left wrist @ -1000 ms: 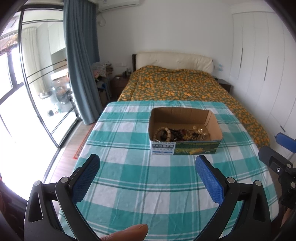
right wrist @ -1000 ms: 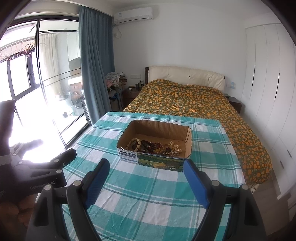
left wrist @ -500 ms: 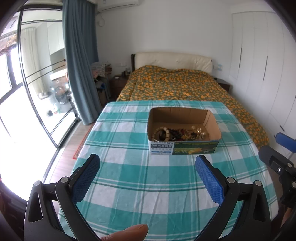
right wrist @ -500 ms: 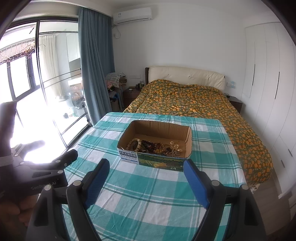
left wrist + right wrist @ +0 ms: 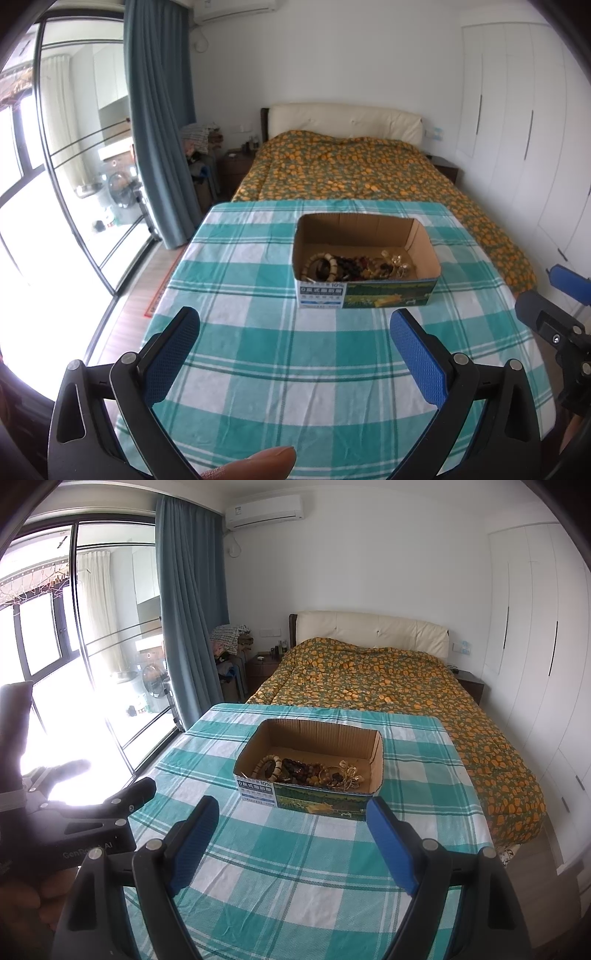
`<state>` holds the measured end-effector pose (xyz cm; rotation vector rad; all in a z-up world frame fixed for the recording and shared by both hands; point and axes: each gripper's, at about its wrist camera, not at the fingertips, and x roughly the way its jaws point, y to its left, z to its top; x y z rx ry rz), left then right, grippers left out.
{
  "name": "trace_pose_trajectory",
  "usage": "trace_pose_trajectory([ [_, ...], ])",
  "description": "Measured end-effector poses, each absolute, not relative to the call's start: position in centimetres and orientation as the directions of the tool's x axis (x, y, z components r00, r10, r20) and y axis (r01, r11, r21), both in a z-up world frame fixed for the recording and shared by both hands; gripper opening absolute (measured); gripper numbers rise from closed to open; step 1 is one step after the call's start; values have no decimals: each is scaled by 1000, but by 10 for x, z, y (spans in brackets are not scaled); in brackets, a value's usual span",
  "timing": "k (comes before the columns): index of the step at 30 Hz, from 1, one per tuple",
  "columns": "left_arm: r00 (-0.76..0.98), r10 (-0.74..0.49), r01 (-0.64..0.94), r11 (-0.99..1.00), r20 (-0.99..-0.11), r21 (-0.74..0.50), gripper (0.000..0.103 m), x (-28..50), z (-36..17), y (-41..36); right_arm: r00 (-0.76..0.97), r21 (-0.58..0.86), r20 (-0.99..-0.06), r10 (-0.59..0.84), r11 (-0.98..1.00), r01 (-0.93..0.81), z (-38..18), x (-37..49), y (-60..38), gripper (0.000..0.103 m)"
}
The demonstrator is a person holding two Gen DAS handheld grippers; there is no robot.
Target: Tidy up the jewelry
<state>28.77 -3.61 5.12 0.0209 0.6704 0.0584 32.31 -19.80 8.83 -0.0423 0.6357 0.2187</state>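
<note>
Both views set behind spread tongs, looking forward and slightly down across the checked bench toward the bed. Left wrist view: left tongs (image 5: 295, 347) in the foreground, box (image 5: 365, 258) of beads ahead and a little right of centre, part of the right tongs (image 5: 554, 314) at the right edge. Right wrist view: right tongs (image 5: 291, 834) in front, same box (image 5: 310, 764) ahead near centre, left tongs' body at the left edge. Shared: bench (image 5: 295, 878), box, bed (image 5: 388, 679), curtain (image 5: 192, 609), wardrobe (image 5: 535, 627).
</note>
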Motion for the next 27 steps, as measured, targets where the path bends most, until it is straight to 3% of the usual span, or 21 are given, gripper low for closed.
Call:
trace_pose_trajectory([
  [27, 782, 57, -45, 998, -621, 36, 103, 292, 48, -35, 783, 24, -594, 185, 977, -213, 85, 323, -197, 84],
])
